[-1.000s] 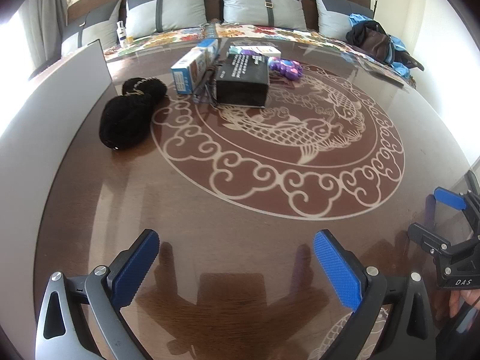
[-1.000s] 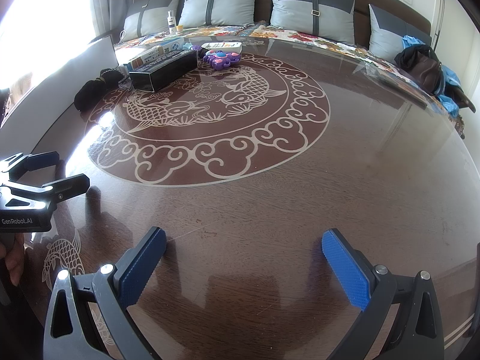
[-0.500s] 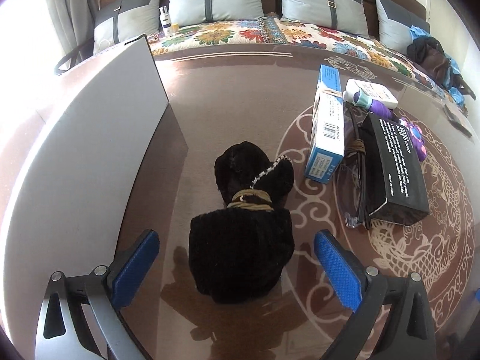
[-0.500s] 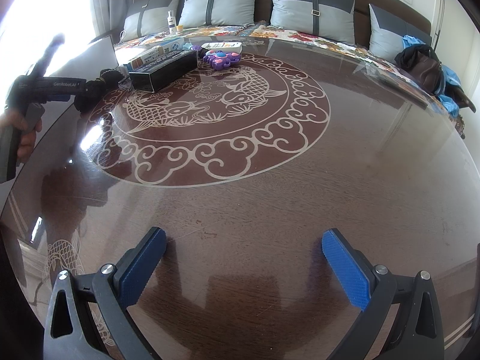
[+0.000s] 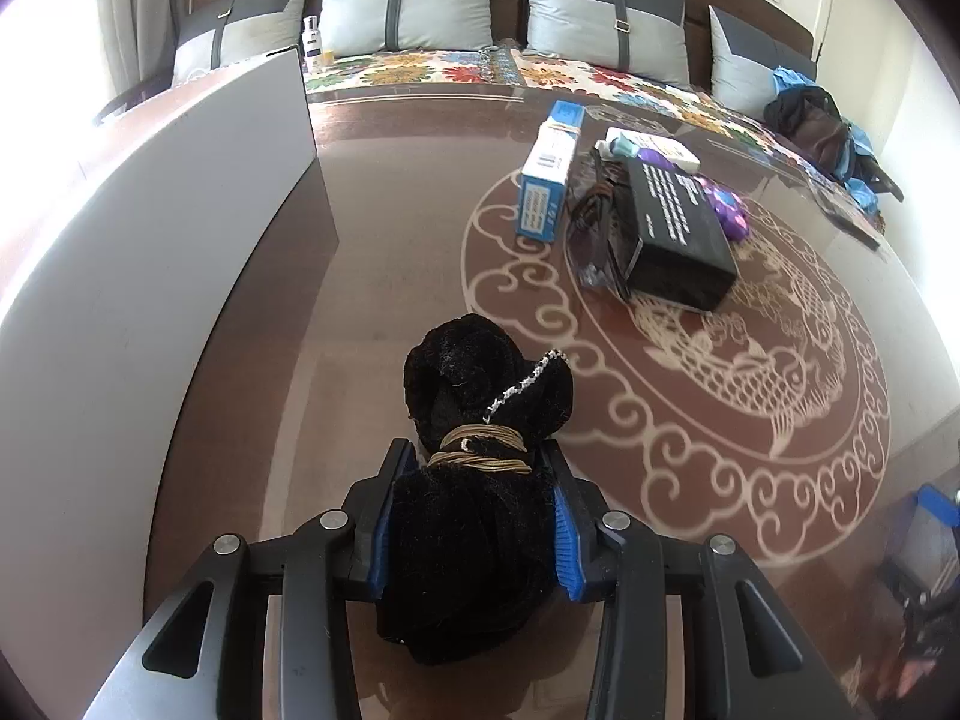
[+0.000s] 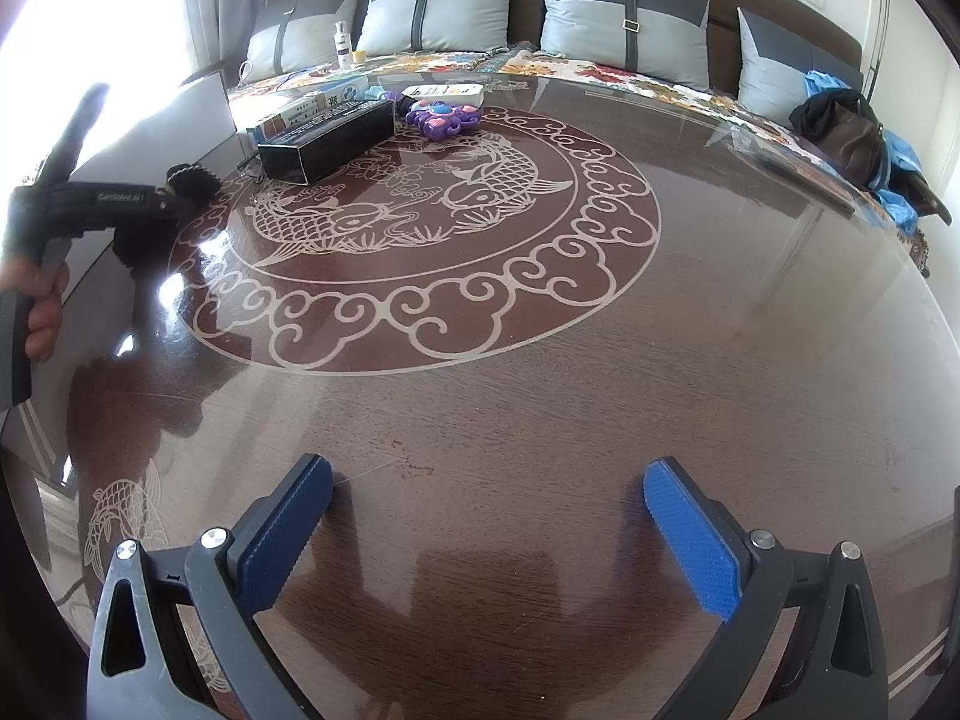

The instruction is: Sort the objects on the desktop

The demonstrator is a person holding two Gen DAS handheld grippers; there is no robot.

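Left wrist view: left gripper [image 5: 474, 513], jaws closing, blue pads [image 5: 563, 546] pressed against both sides of a black fuzzy bundle [image 5: 474, 504] tied with gold cord [image 5: 480, 450]. The bundle lies on the glossy brown table [image 5: 372, 312], near its left edge, just outside the pale cloud-and-fish ring pattern, beside a white upright board [image 5: 150, 276].

Further in, toward the far edge: blue-and-white carton [image 5: 547, 177]; black box with white print [image 5: 678, 234]; dark glasses [image 5: 594, 228] lying between carton and black box, touching the box; purple toy [image 5: 723, 207] just beyond the black box; white flat pack [image 5: 654, 147] behind it.

Right wrist view: right gripper [image 6: 489, 531], jaws wide apart, nothing between them, over bare table surface near the front edge, well apart from all items. A person's hand [image 6: 39, 312] grips the left gripper's handle at the table's left edge.
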